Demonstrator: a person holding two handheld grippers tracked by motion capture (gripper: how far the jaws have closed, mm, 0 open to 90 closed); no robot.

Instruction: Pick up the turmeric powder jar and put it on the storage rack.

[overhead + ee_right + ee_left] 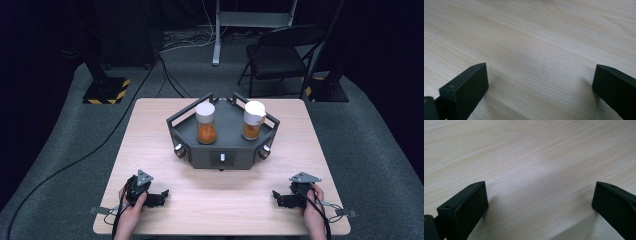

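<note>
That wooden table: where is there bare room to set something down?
The light wooden table is bare on the strips left and right of the dark grey hexagonal tray, and along the front between the left gripper and right gripper. The tray is crowded: a white-lidded jar and white-topped pitcher, both holding something orange.

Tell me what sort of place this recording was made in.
Probably a lab or recording studio, not a home: dark curtained surroundings, hazard-striped stand bases on grey carpet, loose floor cables, a folding chair, and a lone wooden table bearing a dark tray rig.
</note>
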